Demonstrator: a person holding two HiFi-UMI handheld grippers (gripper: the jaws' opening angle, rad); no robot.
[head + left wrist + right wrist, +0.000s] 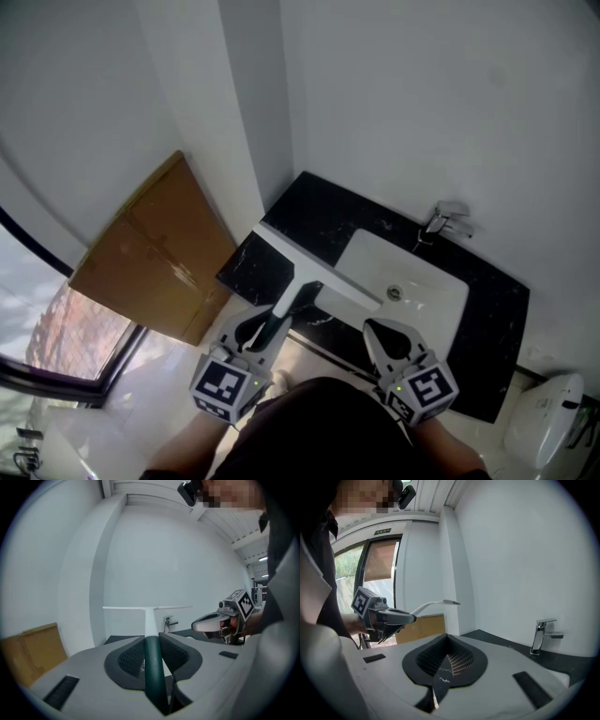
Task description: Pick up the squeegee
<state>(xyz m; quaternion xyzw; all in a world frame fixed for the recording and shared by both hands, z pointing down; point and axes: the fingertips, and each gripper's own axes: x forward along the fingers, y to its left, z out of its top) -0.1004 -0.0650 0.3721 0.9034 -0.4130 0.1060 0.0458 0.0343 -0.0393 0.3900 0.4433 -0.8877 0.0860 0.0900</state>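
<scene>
Since the task is to lift the squeegee (319, 269), I read the grip first: my left tongs (279, 317) are clenched on its dark green handle, low on the stem, which leaves the white neck and blade free ahead of the tips. Held that way, the blade sits crosswise to the tongs and I judge the pick-up as good as made. My right tongs (382, 330) are pressed together on nothing, parked at lower centre-right of the head view, clear of the tool.

From the head view, the blade runs diagonally over the black worktop (309, 208) and the near edge of the white sink (436, 305). I cannot tell from there whether it touches. The left gripper view settles the grasp: the handle (152, 667) runs straight between the ribbed pads (131, 657), with the blade level against the wall above the faucet (169, 622). The right gripper view adds height: at left of centre, the squeegee rises from the left tongs, clear of the worktop, in front of the cardboard box (423, 626).
</scene>
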